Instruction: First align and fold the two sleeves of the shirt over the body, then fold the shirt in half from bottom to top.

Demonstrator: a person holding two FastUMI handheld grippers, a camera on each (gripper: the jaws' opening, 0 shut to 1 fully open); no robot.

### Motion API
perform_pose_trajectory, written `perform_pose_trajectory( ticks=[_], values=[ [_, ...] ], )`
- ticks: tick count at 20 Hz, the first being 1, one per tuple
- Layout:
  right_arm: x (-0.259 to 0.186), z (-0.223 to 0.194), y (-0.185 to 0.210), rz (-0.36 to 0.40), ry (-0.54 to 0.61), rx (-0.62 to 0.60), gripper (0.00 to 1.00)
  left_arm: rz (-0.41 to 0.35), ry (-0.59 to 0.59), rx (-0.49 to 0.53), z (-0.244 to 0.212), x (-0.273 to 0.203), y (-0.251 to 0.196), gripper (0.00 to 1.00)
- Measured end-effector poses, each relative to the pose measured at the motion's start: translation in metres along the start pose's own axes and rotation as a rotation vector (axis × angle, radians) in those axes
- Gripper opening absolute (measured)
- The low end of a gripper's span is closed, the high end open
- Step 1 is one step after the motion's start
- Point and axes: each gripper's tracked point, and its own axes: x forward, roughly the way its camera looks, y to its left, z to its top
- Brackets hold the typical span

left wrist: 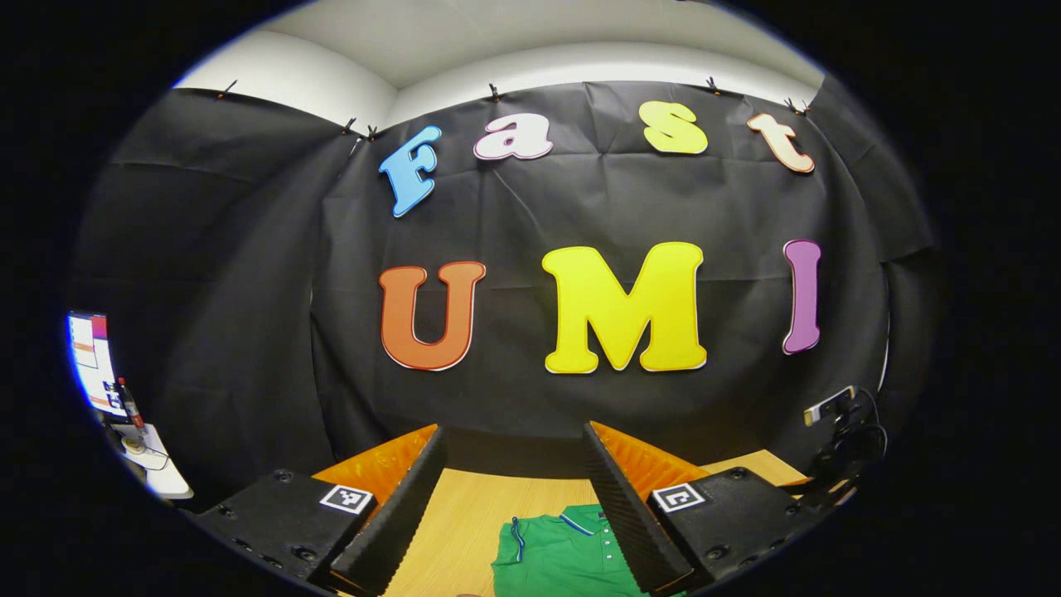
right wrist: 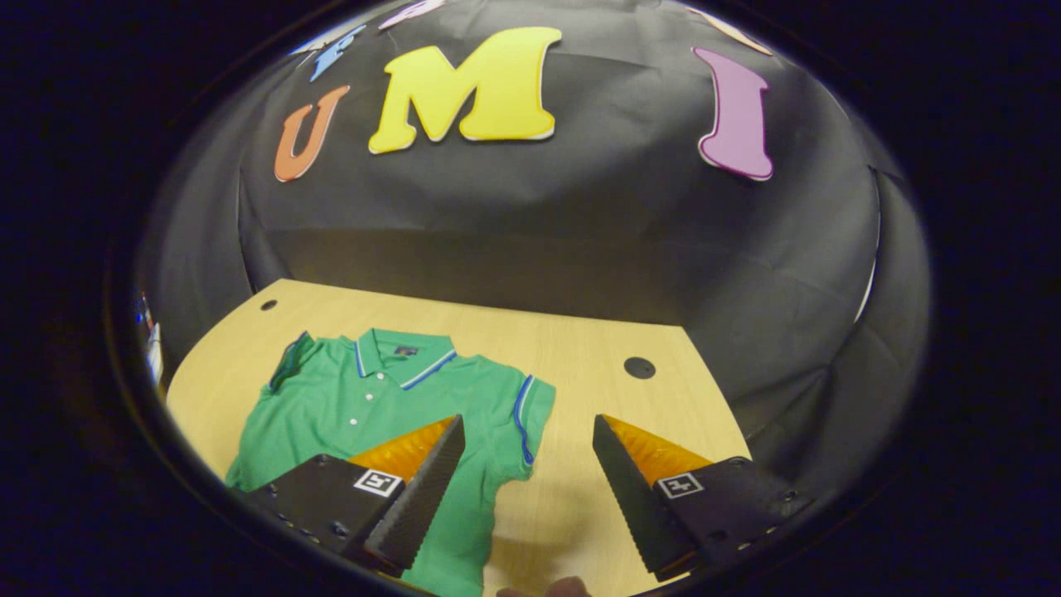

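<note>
The green shirt (right wrist: 373,406) is laid flat on the table (right wrist: 580,348), collar far, hem near, sleeves unfolded. The left gripper (left wrist: 514,497) and right gripper (right wrist: 526,489) are held wide apart, nothing grasped.

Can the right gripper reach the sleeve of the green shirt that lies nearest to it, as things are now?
Probably yes: the right gripper is open above the bare table, and nothing lies between it and the sleeve.

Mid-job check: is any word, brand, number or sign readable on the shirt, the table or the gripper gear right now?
Neck label of the shirt: too small to read.
Square marker on the right hand-held gripper: coded pattern, no words.
Monitor: blurred, unreadable.
Nothing there reads as text.
</note>
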Motion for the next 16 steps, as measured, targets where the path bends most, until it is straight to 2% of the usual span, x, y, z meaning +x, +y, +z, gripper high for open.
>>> perform_pose_trajectory(
  ticks=[4, 8, 11, 12, 13, 14, 16],
  values=[
    [0.046, -0.024, -0.001, 0.011, 0.07, -0.023, 0.98, 0.005, 0.026, 0.019, -0.008, 0.007, -0.012, 1.0],
    [0.083, -0.052, 0.0, 0.037, 0.156, -0.004, 0.92, 0.015, 0.052, 0.047, -0.019, 0.007, -0.012, 1.0],
    [0.094, -0.068, 0.002, 0.052, 0.208, 0.03, 0.76, 0.025, 0.085, 0.048, -0.031, 0.009, -0.01, 1.0],
    [0.096, -0.071, 0.002, 0.047, 0.231, 0.049, 0.67, 0.025, 0.09, 0.049, -0.031, 0.01, -0.011, 1.0],
    [0.096, -0.074, 0.007, 0.066, 0.249, 0.069, 0.54, 0.023, 0.093, 0.055, -0.032, 0.012, -0.011, 1.0],
    [0.096, -0.076, 0.01, 0.073, 0.26, 0.078, 0.49, 0.022, 0.091, 0.058, -0.031, 0.013, -0.012, 1.0],
    [0.095, -0.073, 0.008, 0.063, 0.263, 0.092, 0.31, 0.008, 0.091, 0.054, -0.031, 0.015, -0.017, 1.0]
  ],
)
